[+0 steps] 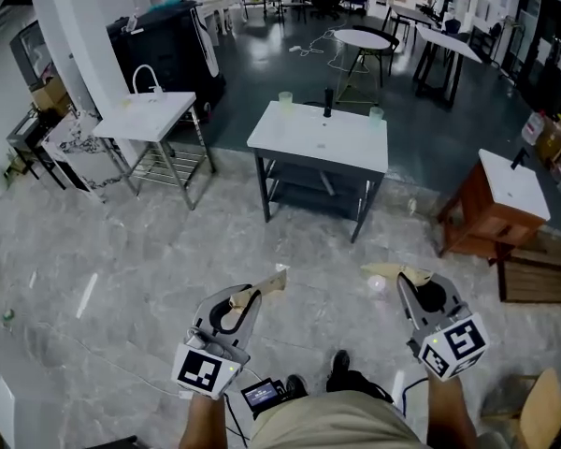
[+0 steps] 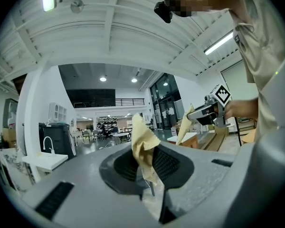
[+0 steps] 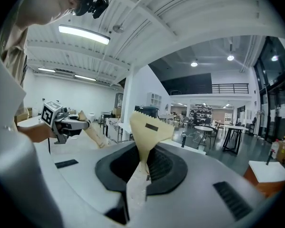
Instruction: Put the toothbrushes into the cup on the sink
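Open floor (image 1: 168,241): it lies between the person and every sink, so the cups are well out of reach. In my judgement a jolt on the way across could work a packet loose.
Centre sink (image 1: 318,143): it has a white top, a dark tap and two pale cups at its back corners. The left sink (image 1: 145,115) and the right sink (image 1: 512,187) show no cup that I can make out, so heading for either would be wasted.
Left cup (image 1: 285,101), right cup (image 1: 376,113): both are small and stand close to the edge. A packet pushed in at a slant could tip one off.
Forearms: both are low and stretched forward, one on each side of the body.
Left gripper (image 2: 149,175): it points roughly level towards the sinks. Its jaws are closed narrowly on the foot of the left packet (image 2: 143,144).
Right gripper (image 3: 140,167): it points slightly downward. Its jaws are almost together, pinching the flat neck of the right packet (image 3: 149,127).
Packets: both are tan paper, probably wrapped toothbrushes, though the contents are hidden. Each is held only by its lower end, and the free, crumpled top could flop or catch on a cup rim.
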